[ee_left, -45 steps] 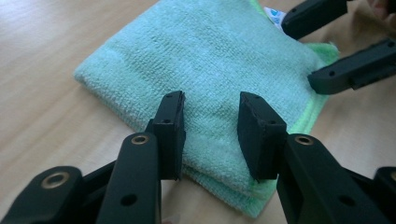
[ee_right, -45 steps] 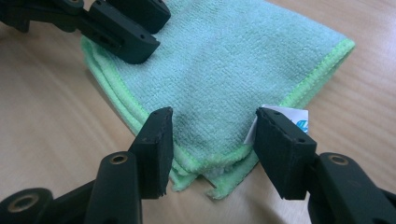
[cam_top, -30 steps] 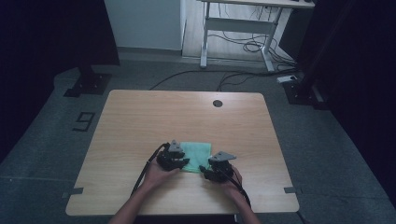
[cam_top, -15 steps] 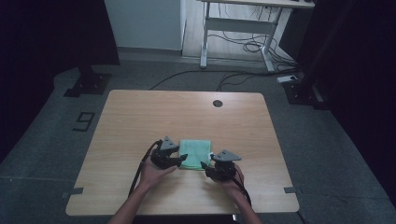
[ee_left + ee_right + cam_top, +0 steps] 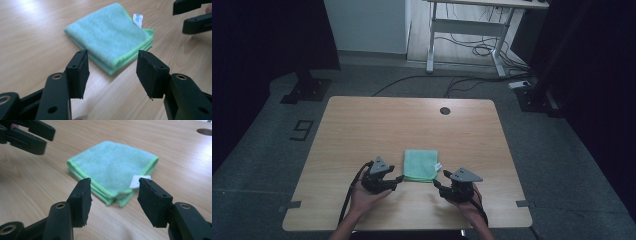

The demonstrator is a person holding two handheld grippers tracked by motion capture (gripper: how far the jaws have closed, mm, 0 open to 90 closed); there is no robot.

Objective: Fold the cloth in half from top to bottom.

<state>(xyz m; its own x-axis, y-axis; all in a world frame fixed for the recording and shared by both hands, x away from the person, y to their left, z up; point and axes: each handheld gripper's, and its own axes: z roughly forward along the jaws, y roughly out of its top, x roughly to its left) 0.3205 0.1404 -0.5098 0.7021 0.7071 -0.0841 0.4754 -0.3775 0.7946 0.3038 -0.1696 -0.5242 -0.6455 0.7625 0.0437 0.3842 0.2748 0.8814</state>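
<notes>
High view: pale wood worktop (image 5: 362, 125) with a round cable hole (image 5: 444, 110) at the far edge, grey floor, a white desk frame (image 5: 467, 35) beyond. Folded green cloth (image 5: 421, 165) lies flat between my two tools, just ahead of both. Left hand-held gripper (image 5: 398, 178) released, jaws just been opening, nothing between them. Right hand-held gripper (image 5: 438, 182) released too, empty. Versus a second ago, both have backed off the cloth's edges, and the cloth now lies clear of them.

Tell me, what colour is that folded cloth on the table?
The folded cloth is mint green with a brighter green edge and a small white tag, clearest in the left gripper view.
</notes>
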